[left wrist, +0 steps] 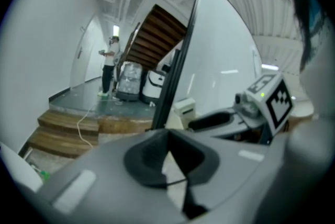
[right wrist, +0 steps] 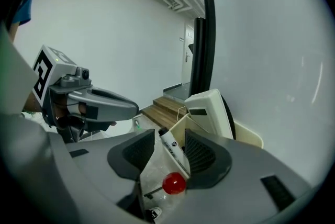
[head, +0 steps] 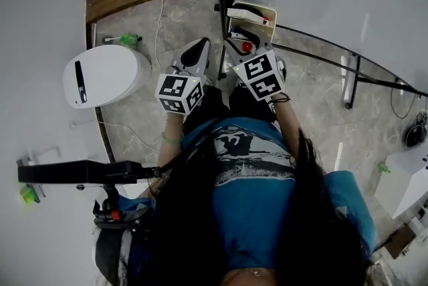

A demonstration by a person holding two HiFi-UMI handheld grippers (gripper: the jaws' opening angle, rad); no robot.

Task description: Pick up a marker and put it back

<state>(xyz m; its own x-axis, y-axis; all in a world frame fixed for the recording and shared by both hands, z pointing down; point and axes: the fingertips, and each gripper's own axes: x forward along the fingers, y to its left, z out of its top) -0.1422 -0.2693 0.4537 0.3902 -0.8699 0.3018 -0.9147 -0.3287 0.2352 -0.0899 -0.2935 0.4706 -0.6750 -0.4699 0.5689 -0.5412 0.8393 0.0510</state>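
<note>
Cream plastic holder (right wrist: 246, 136), fixed to the whiteboard (right wrist: 267, 45) by its black edge post (right wrist: 200, 50), contains an eraser (right wrist: 209, 110), the white marker (right wrist: 172, 148) at its near corner lying unclamped between the right gripper (right wrist: 166, 152)'s wide-apart jaws, while the left gripper (left wrist: 166, 157), closed and empty, hangs over open stone floor (head: 134, 111).

Only the upper barrel of the marker (right wrist: 171, 147) shows in the right gripper view; its lower end cannot be made out. The distant person (left wrist: 110, 67) beside the stairs (left wrist: 157, 37) is too small for detail.
</note>
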